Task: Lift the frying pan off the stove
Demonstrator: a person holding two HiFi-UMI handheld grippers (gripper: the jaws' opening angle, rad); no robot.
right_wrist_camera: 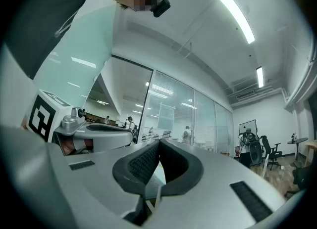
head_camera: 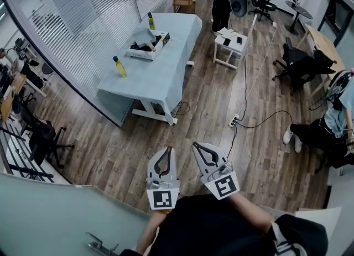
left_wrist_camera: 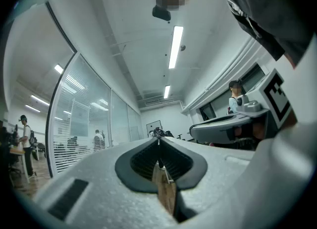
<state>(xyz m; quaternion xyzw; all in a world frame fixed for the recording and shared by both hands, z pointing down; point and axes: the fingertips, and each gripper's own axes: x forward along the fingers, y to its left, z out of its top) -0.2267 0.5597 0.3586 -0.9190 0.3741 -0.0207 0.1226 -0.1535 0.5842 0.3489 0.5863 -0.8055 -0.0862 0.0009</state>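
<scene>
Pan, stove: absent from all views, so bearing from jaws, handle axis, nearer hand unknown. Your left gripper (head_camera: pixel 166 155) and right gripper (head_camera: pixel 199 149) both clenched, empty, side by side at your chest

The room is bright and evenly lit. Long lamps (left_wrist_camera: pixel 175 46) shine above the left claw (left_wrist_camera: pixel 158 140) and up to the right of the right claw (right_wrist_camera: pixel 158 143). Both claw views bend strongly and turn dark at the corners. Shadows on the floor (head_camera: pixel 127 150) ahead of the claws are faint.
</scene>
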